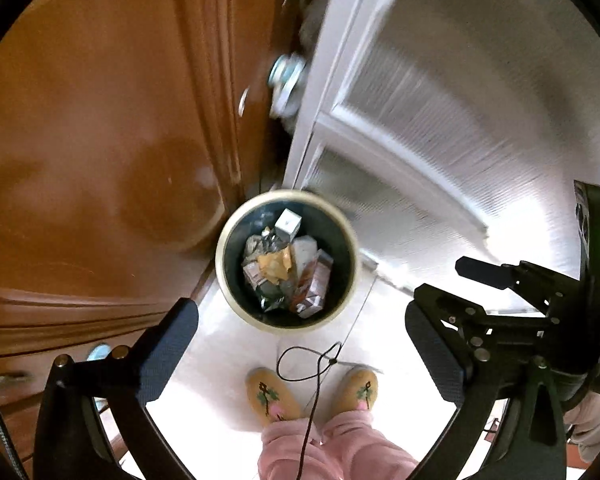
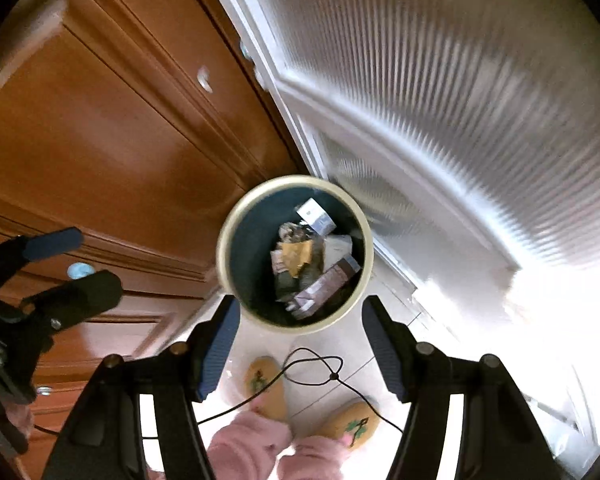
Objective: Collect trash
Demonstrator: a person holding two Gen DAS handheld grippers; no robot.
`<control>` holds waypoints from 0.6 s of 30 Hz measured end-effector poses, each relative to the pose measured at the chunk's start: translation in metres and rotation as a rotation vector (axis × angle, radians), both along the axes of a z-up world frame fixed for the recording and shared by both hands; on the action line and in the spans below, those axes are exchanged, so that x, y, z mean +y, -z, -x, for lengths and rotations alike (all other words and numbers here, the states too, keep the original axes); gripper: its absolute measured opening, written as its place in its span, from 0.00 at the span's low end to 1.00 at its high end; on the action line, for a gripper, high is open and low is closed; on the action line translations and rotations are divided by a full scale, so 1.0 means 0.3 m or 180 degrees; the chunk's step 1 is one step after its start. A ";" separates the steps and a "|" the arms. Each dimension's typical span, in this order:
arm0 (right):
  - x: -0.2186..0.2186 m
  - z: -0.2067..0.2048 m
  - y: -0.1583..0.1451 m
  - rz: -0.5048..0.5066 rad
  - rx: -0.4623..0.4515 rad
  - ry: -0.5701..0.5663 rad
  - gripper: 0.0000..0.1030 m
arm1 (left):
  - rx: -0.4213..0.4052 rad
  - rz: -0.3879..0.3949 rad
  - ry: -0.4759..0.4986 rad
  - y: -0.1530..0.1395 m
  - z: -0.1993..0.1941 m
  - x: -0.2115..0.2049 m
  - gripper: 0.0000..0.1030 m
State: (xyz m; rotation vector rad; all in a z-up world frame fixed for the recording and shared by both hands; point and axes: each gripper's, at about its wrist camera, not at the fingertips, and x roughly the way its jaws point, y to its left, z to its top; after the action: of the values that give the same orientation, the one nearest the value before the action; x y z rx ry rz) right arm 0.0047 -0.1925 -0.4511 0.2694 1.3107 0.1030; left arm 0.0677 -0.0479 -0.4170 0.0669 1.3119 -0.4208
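Below, one bin of crumpled trash sits between two empty grippers, left and right, both with jaws apart. Two slippers stand nearer them.

Pale floor: trash bin, two slippers, black cord.

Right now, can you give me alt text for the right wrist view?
Looking steeply down, the open, empty right gripper frames a round cream-rimmed trash bin holding crumpled wrappers and cartons. It stands on pale floor between a wooden cabinet and a white door; yellow slippers below.
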 end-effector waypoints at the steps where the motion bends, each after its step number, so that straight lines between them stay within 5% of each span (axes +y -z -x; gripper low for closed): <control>1: -0.002 0.007 -0.041 -0.0033 -0.0024 0.0016 0.62 | -0.0043 0.0006 0.0011 -0.044 0.004 -0.002 0.99; 18: -0.062 0.100 -0.917 -0.0231 -0.0649 -0.0073 0.62 | -0.0559 0.0190 -0.0181 -0.901 0.034 0.039 0.99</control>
State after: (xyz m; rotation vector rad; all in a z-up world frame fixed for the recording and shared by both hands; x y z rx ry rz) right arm -0.0253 -0.2110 -0.1761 0.2978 1.1091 0.1928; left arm 0.0576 -0.0362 -0.1468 0.0162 1.1251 -0.3962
